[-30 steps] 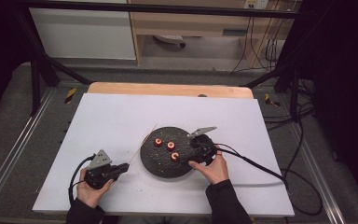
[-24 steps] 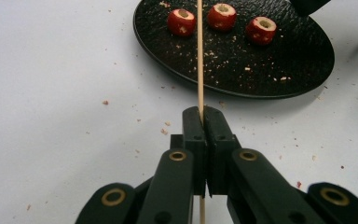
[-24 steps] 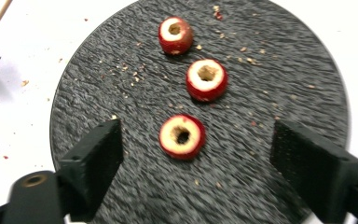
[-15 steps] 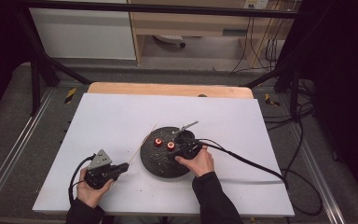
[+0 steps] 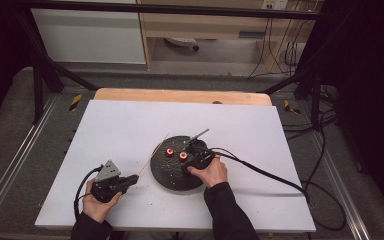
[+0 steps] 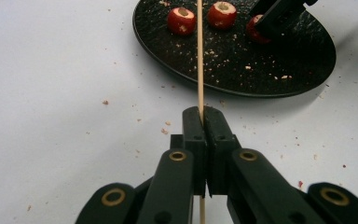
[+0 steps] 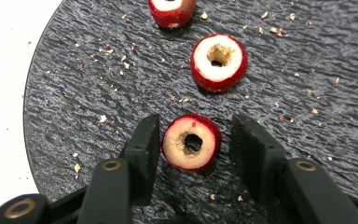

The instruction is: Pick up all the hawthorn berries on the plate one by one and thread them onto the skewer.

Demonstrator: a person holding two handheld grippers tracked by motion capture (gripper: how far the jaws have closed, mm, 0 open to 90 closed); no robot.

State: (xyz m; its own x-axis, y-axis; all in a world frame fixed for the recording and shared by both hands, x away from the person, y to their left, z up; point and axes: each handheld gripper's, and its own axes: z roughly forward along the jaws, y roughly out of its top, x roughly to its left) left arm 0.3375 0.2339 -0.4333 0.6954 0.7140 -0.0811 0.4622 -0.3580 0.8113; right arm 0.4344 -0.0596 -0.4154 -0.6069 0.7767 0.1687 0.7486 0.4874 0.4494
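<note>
A black round plate [image 5: 172, 175] holds three red cored fruit pieces in a row. My right gripper [image 7: 196, 128] is open low over the plate [image 7: 98, 93], its jaws on either side of the nearest piece [image 7: 191, 142] without touching it. The middle piece [image 7: 219, 60] and the far piece [image 7: 172, 9] lie beyond. My left gripper [image 6: 204, 114] is shut on a thin wooden skewer [image 6: 199, 56] that points over the plate rim [image 6: 242, 70] towards the pieces [image 6: 181, 21]. In the high view the left gripper [image 5: 134, 178] rests left of the plate and the right gripper [image 5: 192, 159] is on it.
Crumbs lie scattered on the plate and on the white table top [image 5: 105, 125]. The right gripper's black cable [image 5: 270, 175] trails to the right across the table. A wooden strip [image 5: 180, 95] runs along the far edge.
The right gripper has moved left across the plate, from its right rim to the fruit pieces, and now straddles one. The left gripper and skewer have stayed still.
</note>
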